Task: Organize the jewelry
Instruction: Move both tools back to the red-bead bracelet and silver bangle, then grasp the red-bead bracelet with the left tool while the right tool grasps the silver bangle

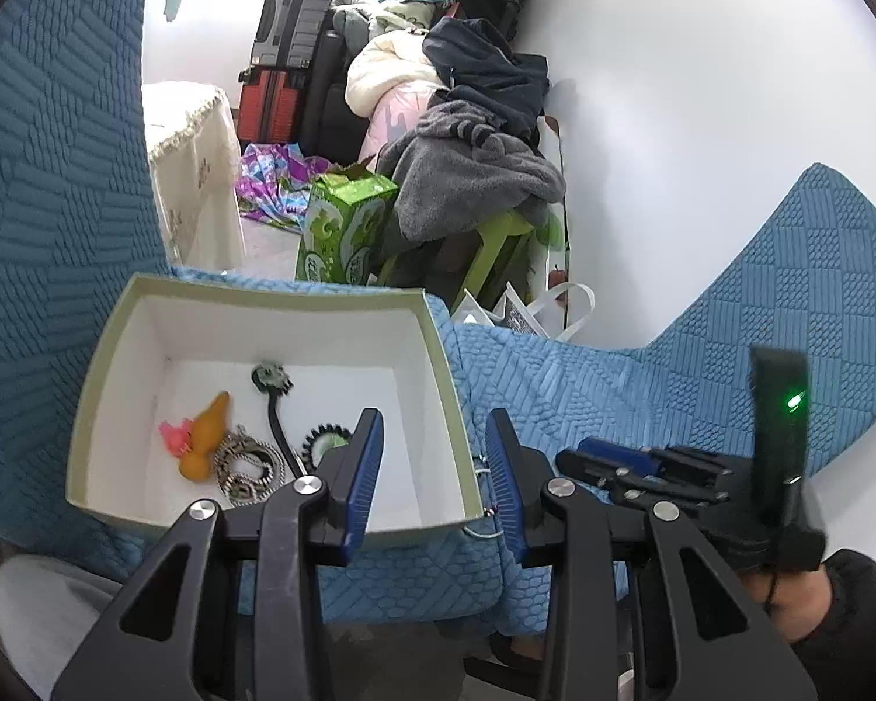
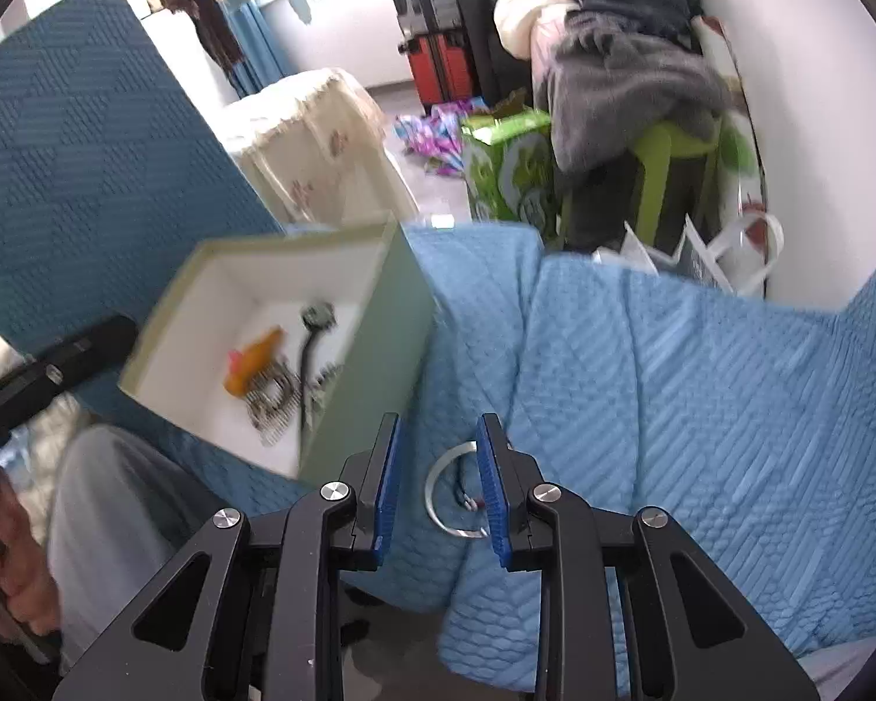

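A pale green box (image 1: pixel 458 403) with a white inside sits on the blue sofa cover. In it lie an orange gourd charm (image 1: pixel 204 435), a silver chain piece (image 1: pixel 245 467) and a dark green pendant on a black cord (image 1: pixel 271 377). My left gripper (image 1: pixel 435 467) is open and empty, straddling the box's right wall. My right gripper (image 2: pixel 438 485) is open around a silver bangle (image 2: pixel 435 496) that lies on the cover just right of the box (image 2: pixel 374 350). The right gripper also shows in the left wrist view (image 1: pixel 613 461).
The blue quilted cover (image 2: pixel 701 409) spreads to the right. A sofa back (image 1: pixel 58 175) rises at the left. Beyond the seat edge stand a green carton (image 1: pixel 344 228), a green stool with piled clothes (image 1: pixel 473 175), suitcases (image 1: pixel 286 58) and a white bag (image 1: pixel 537 309).
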